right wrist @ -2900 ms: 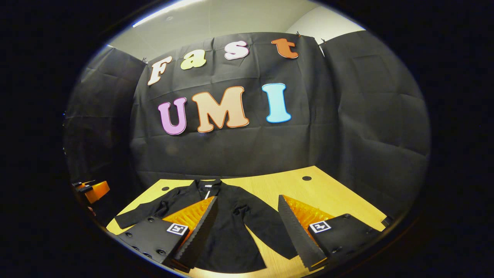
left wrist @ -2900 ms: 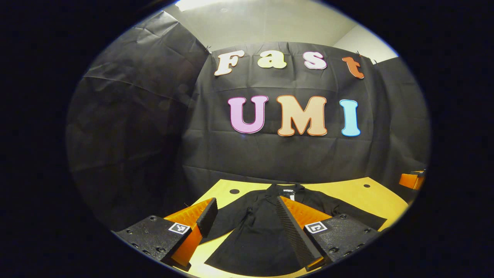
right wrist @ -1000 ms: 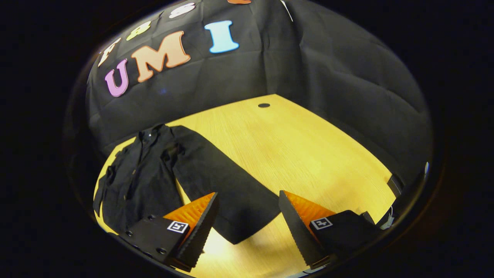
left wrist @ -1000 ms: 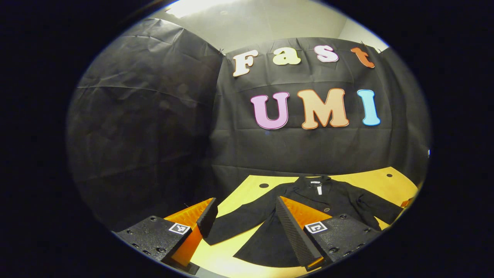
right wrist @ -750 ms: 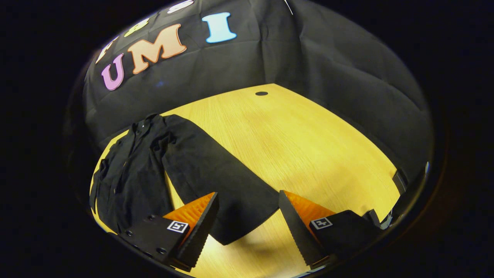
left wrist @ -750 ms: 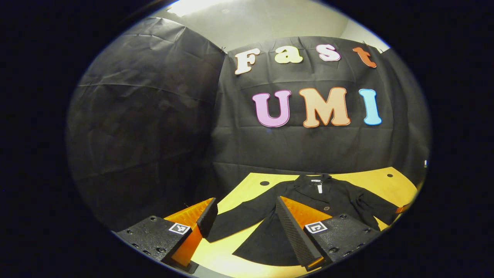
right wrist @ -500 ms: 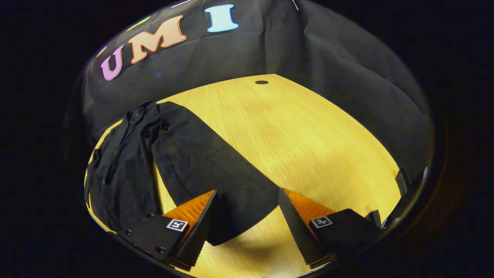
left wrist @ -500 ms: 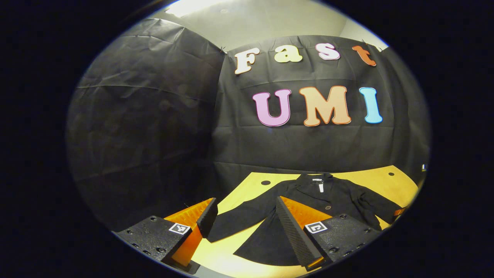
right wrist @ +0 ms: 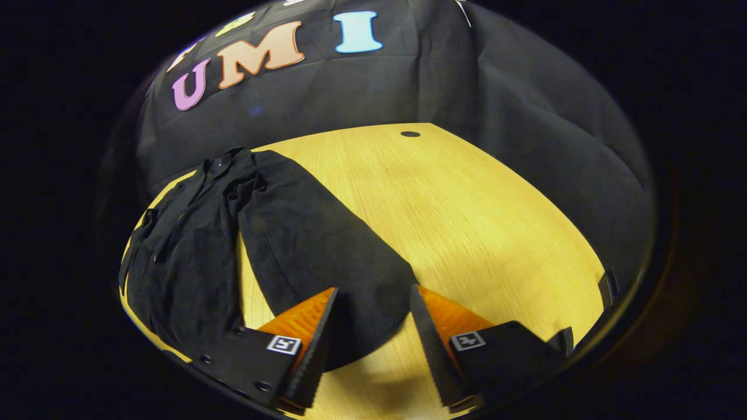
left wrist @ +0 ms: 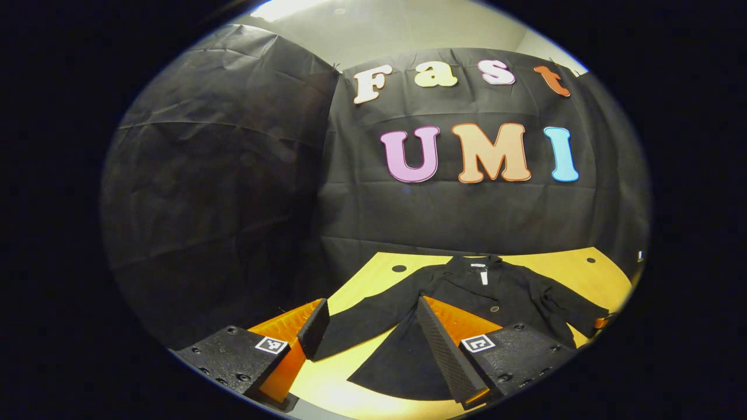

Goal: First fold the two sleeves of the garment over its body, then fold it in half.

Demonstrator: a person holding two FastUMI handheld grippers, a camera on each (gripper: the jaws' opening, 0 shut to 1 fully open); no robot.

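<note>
The right tongs (right wrist: 369, 335) stand open at the bottom of the right gripper view, their two fingers straddling the cuff end of a black sleeve (right wrist: 327, 256) without yet pressing on it, apparently lined up to pinch that cuff for the first fold. The sleeve runs from the tongs up and left to the shoulder of the black garment (right wrist: 181, 251), which lies spread at the left of the frame on a pale wooden surface (right wrist: 478, 216).

In the left gripper view, the left tongs (left wrist: 367, 335) hang wide open at the bottom of the frame, holding nothing, above the other sleeve (left wrist: 365, 321) near its cuff, likely waiting their turn. This view takes in the whole garment (left wrist: 496, 294) at lower right, collar toward the booth wall, both sleeves splayed outward and neither yet folded. The right gripper view instead gives the close look at cuff and fingers.
</note>
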